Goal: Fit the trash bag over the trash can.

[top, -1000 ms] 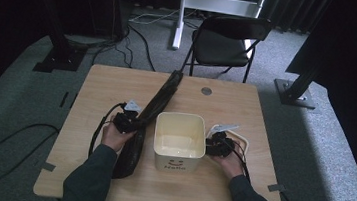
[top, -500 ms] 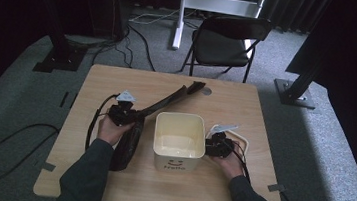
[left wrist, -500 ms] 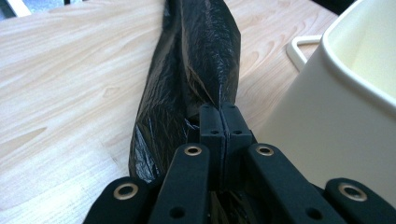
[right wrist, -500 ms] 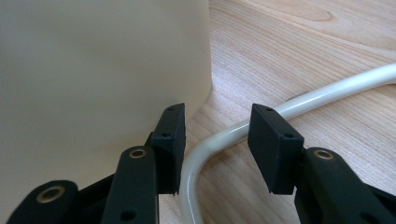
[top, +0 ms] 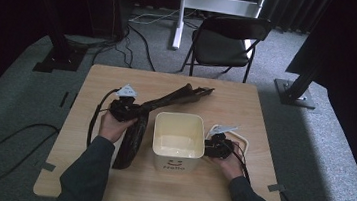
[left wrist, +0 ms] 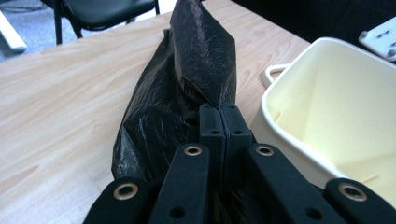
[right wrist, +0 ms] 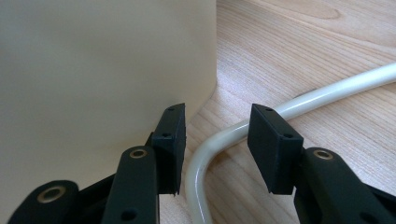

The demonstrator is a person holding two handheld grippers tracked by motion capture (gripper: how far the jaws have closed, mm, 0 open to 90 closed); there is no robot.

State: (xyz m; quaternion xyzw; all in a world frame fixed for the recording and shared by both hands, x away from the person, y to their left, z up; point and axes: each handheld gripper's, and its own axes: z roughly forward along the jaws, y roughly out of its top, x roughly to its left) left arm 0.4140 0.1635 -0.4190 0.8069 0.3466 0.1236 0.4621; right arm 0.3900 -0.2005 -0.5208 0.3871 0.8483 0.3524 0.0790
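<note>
Where table edge nears, bag (top: 136, 126) beside bin (top: 178, 139)

The black plastic bag (top: 138, 126) is stretching long and crumpled across the bench, its far end (left wrist: 201, 51) lifting off the wood and pointing toward the far edge. Its near end is lying flat just left of the cream bin (top: 178, 140), which is standing upright and empty, handle (right wrist: 224, 140) resting on the bench at its right.

"Hello" under a smiley face on the cream bin's (top: 176, 163) front wall
</note>
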